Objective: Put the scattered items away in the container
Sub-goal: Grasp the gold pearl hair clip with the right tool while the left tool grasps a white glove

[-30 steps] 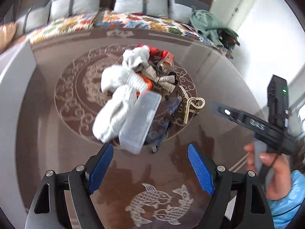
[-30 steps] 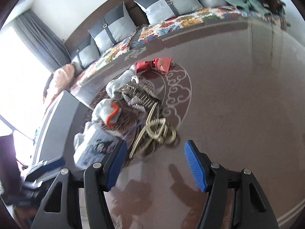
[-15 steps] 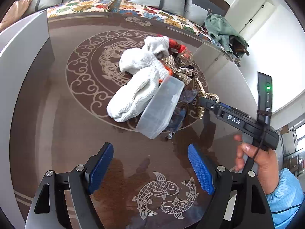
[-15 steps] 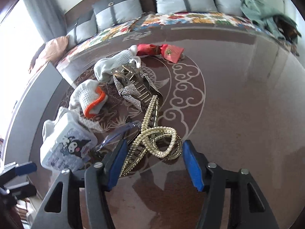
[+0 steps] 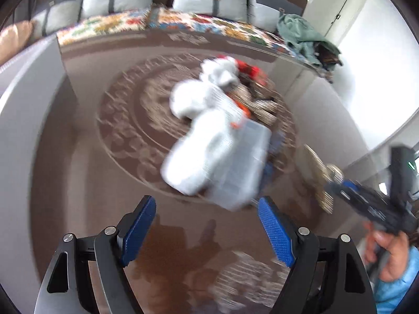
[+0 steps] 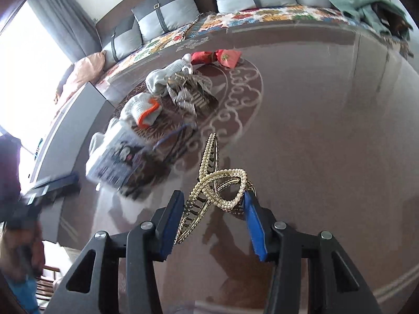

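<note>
Currently we note a pile on the brown table [image 6: 327,110]: white socks [image 5: 204,141], red pouch [image 6: 227,57], sequin bow [image 6: 187,95], blue glasses [image 6: 175,138]. Clear box [image 5: 241,164] lies in the pile, just ahead of L gripper [image 5: 207,225], jaws spread, nothing between. R gripper [image 6: 212,222] pinches 1 pearl hair clip [image 6: 217,183], w/ both pads touching it, raised off the tabletop. Sofa w/ grey cushions [image 6: 167,15] behind.

The left claw [image 5: 207,225] hangs wide apart above the table [image 5: 78,183], near a clear plastic box [image 5: 241,164].
</note>
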The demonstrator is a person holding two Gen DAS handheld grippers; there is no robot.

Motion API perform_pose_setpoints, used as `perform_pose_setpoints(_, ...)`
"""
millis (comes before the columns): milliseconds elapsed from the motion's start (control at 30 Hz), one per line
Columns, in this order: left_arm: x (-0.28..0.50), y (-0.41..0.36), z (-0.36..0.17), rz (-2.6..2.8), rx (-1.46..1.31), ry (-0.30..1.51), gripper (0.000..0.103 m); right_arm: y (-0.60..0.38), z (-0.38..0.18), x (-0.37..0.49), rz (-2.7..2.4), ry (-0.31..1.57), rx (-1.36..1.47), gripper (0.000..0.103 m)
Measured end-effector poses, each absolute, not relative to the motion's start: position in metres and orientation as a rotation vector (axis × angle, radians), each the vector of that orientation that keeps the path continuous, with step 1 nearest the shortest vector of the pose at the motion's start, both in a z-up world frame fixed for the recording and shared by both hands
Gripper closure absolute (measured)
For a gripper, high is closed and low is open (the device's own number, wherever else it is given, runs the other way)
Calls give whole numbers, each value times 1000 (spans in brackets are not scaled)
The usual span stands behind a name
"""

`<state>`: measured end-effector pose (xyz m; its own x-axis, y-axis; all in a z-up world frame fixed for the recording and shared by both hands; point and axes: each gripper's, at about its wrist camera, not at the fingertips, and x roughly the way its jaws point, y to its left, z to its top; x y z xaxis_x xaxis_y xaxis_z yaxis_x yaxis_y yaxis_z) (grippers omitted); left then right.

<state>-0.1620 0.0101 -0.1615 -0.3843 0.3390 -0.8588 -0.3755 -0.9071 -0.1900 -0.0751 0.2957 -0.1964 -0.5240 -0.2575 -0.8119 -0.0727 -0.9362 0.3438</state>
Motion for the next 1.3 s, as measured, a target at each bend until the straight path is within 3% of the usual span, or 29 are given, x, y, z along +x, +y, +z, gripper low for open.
perform_pose_setpoints(300,-183,-9,-174,2213,-1436,288,23,294,-195,-58,-2569,-604,1450,56)
perform_pose_setpoints(567,-184,41,-201,2097,-1351,572,23,288,-189,-63,-2570,-614,1422,56)
perform_pose_setpoints(767,-211,55,-195,2127,-1297,500,24,291,-189,-59,-2575,-621,1435,56)
perform_pose_setpoints(833,-215,54,-191,2095,-1315,445,48,292,-190,-59,-2576,-623,1439,56)
perform_pose_setpoints(867,-217,53,-190,2087,-1339,412,73,293,-190,-58,-2576,-624,1441,56)
perform_pose_setpoints(1100,-196,36,-185,2114,-1419,159,81,292,-196,-59,-2531,-640,1451,56)
perform_pose_setpoints(1300,-128,42,-180,2116,-1428,107,81,275,-194,-49,-2486,-567,1461,56)
